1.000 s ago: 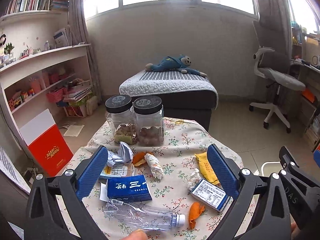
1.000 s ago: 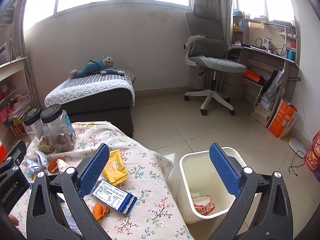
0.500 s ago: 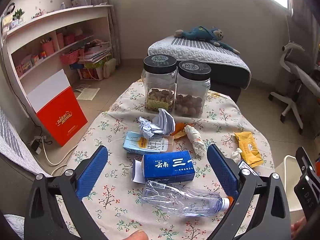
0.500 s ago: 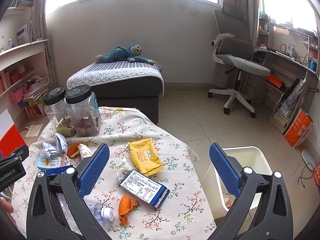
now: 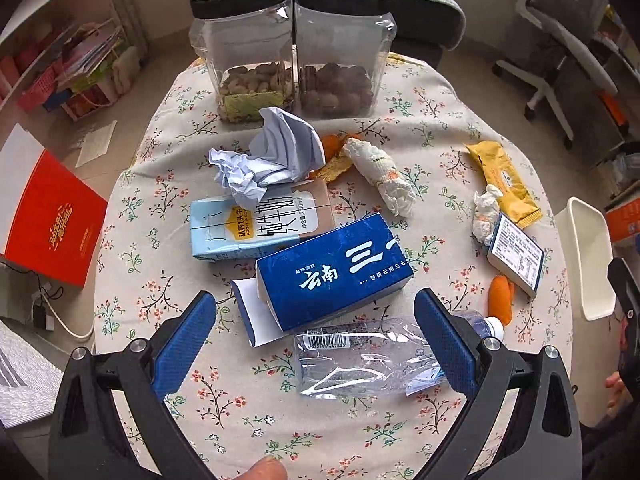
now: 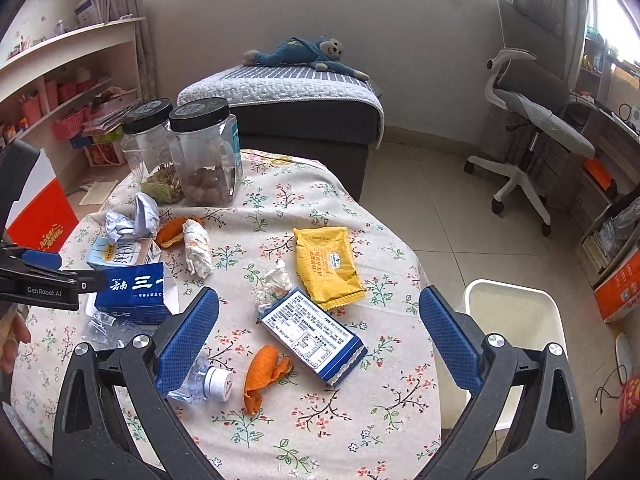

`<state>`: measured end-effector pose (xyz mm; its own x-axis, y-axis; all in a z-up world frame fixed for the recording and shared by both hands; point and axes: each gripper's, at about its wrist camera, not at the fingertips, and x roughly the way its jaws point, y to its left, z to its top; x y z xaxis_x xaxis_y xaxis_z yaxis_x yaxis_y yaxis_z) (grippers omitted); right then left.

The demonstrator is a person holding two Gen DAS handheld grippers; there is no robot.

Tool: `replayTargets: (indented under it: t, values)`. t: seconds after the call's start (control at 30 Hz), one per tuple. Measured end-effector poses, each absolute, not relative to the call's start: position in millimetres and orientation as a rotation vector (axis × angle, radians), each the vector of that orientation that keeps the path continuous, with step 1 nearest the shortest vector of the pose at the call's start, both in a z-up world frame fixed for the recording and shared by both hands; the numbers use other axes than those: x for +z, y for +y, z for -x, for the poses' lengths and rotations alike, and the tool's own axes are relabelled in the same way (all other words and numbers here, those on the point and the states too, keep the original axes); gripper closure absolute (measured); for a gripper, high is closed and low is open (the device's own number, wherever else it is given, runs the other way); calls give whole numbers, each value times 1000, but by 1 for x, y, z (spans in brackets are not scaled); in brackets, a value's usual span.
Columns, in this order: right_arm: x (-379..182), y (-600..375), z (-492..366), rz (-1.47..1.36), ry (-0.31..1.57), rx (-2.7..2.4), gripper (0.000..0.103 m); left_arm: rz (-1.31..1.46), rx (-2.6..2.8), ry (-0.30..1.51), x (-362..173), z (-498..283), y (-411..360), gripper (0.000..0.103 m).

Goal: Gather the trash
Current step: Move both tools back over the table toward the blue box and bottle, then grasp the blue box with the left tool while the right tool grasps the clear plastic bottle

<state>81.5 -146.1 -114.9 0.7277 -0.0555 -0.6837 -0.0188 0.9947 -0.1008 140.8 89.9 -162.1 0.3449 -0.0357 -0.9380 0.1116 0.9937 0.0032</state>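
Note:
Trash lies on the flowered tablecloth point(image 5: 168, 272). My left gripper point(image 5: 316, 344) is open just above a crushed clear bottle point(image 5: 360, 360) and a blue carton point(image 5: 332, 272). Behind lie a light-blue milk carton point(image 5: 256, 224), crumpled paper point(image 5: 272, 160), a rolled tissue point(image 5: 384, 176) and orange peel point(image 5: 500, 298). My right gripper point(image 6: 320, 340) is open above a blue-and-white packet point(image 6: 316, 334), orange peel point(image 6: 264, 376), a yellow wrapper point(image 6: 326, 266) and a tissue wad point(image 6: 274, 282). The white bin point(image 6: 516, 312) stands right of the table.
Two black-lidded jars point(image 5: 296, 48) stand at the table's far edge. A red box point(image 5: 44, 220) sits on the floor to the left. A bed point(image 6: 288, 96) with a stuffed toy lies behind, and an office chair point(image 6: 532, 120) to the right.
Both grippers have tilted down and moved closer over the table. The left now hangs low over the bottle and blue carton; the right has swung left from the bin to the table's trash.

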Motion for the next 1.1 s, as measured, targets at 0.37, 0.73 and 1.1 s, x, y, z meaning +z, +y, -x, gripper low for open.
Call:
replayTargets:
  t: [0.37, 0.73, 1.1]
  values:
    - [-126, -154, -86, 176, 808, 128, 7, -697, -312, 1378, -236, -183, 20, 7]
    - [-170, -37, -67, 457, 937, 739, 7, -223, -259, 1279, -185, -140, 108, 47]
    - [-234, 53, -13, 1069, 778, 797, 7, 302, -7, 1083, -127, -79, 201, 47]
